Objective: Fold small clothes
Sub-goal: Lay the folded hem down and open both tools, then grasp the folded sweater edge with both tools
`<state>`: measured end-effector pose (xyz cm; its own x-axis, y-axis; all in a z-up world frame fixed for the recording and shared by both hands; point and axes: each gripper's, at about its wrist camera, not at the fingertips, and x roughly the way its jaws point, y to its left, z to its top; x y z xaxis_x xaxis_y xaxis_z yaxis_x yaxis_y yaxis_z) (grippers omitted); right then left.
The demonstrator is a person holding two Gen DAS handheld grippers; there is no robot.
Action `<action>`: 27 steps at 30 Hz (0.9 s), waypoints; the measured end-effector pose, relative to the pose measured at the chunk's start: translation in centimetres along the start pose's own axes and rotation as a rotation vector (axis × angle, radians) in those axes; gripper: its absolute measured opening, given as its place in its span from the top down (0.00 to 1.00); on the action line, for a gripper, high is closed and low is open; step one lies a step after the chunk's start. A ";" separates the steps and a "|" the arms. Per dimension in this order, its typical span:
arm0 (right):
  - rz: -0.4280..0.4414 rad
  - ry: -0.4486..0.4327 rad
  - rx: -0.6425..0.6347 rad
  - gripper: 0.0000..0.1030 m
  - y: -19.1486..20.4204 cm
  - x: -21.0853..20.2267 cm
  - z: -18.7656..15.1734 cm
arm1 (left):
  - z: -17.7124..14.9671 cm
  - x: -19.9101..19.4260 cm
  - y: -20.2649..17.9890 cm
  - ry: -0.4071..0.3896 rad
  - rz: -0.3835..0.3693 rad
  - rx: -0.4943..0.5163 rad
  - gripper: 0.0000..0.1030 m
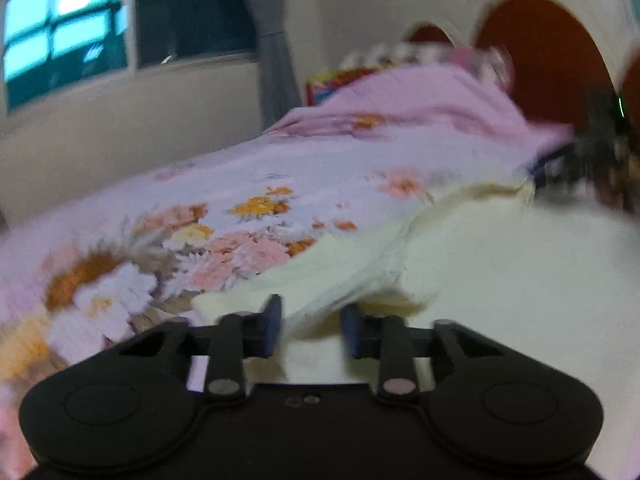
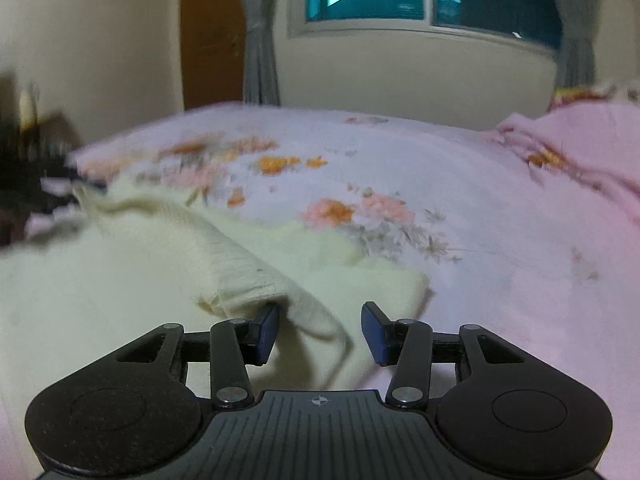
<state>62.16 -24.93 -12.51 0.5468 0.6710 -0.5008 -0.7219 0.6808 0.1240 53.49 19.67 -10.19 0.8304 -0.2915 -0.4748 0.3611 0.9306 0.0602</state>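
Both views are motion-blurred. A cream knitted garment [image 2: 120, 280] lies on the bed's pink floral sheet [image 2: 440, 184]. Left gripper [image 1: 310, 326] fingers grasp its fold; right gripper [image 2: 320, 330] fingers straddle an edge, not clenched. No writing readable

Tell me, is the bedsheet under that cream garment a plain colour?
No, the bedsheet under the cream garment is printed with orange and pink flowers.
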 end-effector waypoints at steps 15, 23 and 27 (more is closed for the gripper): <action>0.083 -0.022 0.496 0.94 -5.0 2.1 0.1 | 0.1 4.2 4.3 0.097 -0.085 -0.384 0.76; 0.041 -0.022 0.400 0.72 -3.4 2.5 0.5 | 0.0 4.7 3.2 0.089 -0.056 -0.338 0.91; 0.021 -0.032 0.287 0.39 -1.9 2.3 0.6 | -0.1 4.7 3.5 0.095 -0.067 -0.363 0.85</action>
<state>65.04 -24.49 -13.39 0.5491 0.6919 -0.4688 -0.5862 0.7187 0.3741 58.58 21.57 -12.28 0.7612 -0.3480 -0.5472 0.2253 0.9332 -0.2801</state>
